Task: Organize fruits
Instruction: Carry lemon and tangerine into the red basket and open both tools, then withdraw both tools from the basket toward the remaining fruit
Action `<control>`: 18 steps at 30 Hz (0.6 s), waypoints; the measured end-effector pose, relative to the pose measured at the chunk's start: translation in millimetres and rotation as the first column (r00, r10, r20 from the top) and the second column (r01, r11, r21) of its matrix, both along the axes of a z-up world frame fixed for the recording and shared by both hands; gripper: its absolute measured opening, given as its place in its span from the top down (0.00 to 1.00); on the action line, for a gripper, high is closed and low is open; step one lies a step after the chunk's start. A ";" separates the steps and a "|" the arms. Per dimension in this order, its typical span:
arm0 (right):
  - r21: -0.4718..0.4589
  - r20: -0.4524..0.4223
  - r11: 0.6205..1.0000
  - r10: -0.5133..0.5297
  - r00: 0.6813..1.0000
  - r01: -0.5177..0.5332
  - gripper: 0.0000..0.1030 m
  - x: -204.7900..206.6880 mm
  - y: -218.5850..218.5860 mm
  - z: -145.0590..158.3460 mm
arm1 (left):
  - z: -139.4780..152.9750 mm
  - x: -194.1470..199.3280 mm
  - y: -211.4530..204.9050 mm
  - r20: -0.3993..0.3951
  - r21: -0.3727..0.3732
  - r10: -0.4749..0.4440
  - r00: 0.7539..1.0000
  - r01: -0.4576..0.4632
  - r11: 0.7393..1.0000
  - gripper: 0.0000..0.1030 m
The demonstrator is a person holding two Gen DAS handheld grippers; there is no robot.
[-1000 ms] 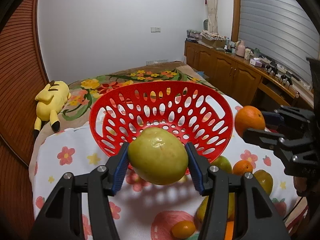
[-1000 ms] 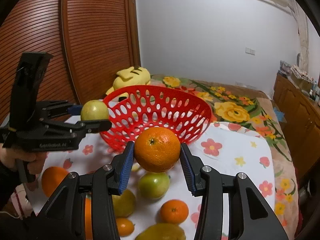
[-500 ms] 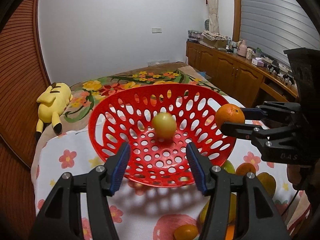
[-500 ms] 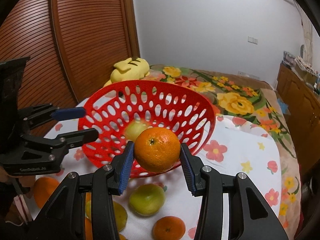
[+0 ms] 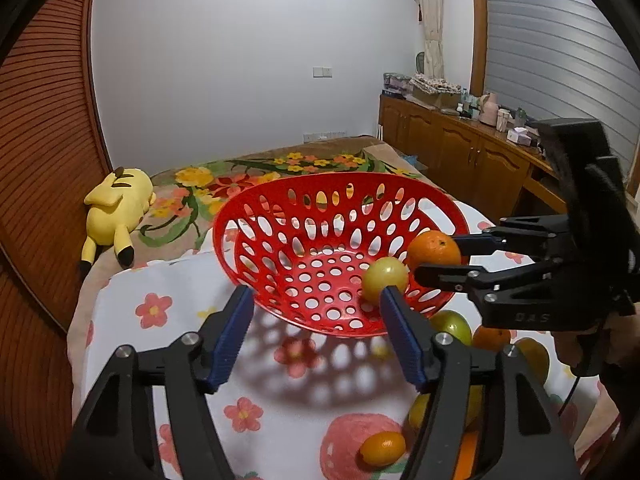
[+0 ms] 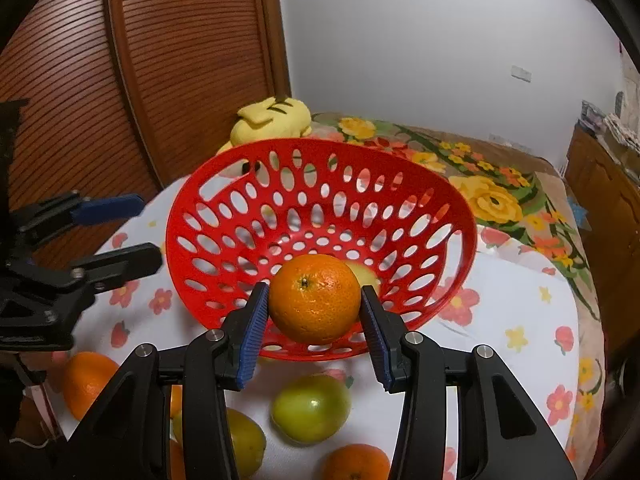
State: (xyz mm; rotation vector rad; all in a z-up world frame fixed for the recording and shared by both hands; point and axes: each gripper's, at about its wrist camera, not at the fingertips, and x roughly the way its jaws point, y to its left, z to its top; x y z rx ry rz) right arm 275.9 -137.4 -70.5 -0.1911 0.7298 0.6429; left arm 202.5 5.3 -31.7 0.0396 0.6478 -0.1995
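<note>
— Where do we have the fruit?

— We hold an orange (image 6: pixel 314 298) in our right tool (image 6: pixel 313 303); its blue pads press the fruit on both sides, over the near rim of the red basket (image 6: pixel 460 216). A pale green fruit (image 5: pixel 385 280) lies inside the basket, on its perforated floor, just beside the orange.

— And our left tool (image 5: pixel 320 328)?

— Its jaws are opening, and nothing sits between them; we see it pointing at the near wall of the basket, the green fruit just past its right pad.

— What carries all this?

— A bed, with a white flowered cloth (image 6: pixel 520 308) spread over it. The basket stands on that cloth. In front of it, toward the near edge of the bed, loose fruit lies on the cloth: a green one (image 6: pixel 311 408), a yellowish one (image 6: pixel 244 440), and several oranges (image 6: pixel 86 382).

— Anything further out?

— A yellow plush toy (image 5: pixel 116 208) lies at the far left edge of the bed, against the slatted wooden wall (image 6: pixel 160 60). A wooden sideboard (image 5: pixel 460 152) runs along the right side.
</note>
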 end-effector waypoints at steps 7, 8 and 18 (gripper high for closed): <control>0.004 -0.012 1.000 0.007 1.000 -0.007 0.55 2.1 5.3 -2.3 | -3.0 -8.0 5.8 0.001 -0.006 0.004 1.000 -0.004 1.000 0.33; 0.009 -0.014 1.000 0.008 1.000 -0.008 0.55 2.5 5.3 -2.3 | -3.6 -9.1 6.3 0.000 -0.006 0.004 1.000 -0.004 1.000 0.33; 0.049 0.013 0.999 0.014 1.000 -0.015 0.52 -4.3 -4.1 17.4 | -4.7 -22.3 10.5 0.012 -0.018 0.007 1.000 -0.007 1.000 0.32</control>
